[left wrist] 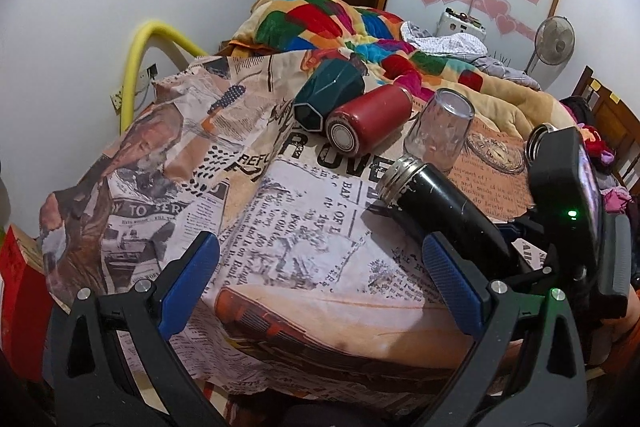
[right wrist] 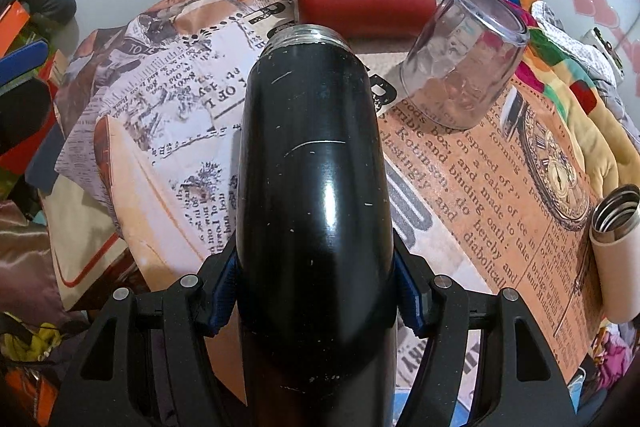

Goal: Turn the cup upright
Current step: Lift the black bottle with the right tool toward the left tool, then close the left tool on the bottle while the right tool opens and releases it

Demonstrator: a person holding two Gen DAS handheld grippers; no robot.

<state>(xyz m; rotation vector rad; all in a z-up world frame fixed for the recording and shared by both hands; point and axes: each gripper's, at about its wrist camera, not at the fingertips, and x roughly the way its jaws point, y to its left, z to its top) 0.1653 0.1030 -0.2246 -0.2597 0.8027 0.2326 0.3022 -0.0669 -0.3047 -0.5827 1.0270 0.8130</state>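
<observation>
One black thermos cup (right wrist: 312, 163) clamped in right gripper (right wrist: 316, 291), lifted, tilted over newspaper-print cloth (left wrist: 304, 227), steel mouth forward. Left gripper (left wrist: 320, 283) spread wide, holding nothing. Beyond: inverted clear glass (left wrist: 438, 131), red flask (left wrist: 368, 119) and green faceted mug (left wrist: 328, 91) lying down; beige flask (right wrist: 616, 251) upright at right.

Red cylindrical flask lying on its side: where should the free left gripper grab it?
Judging by pose, grip the red cylindrical flask mid-body across its round sides, descending from above. The green faceted cup touches one side, so the open left gripper needs a finger in that seam.
</observation>
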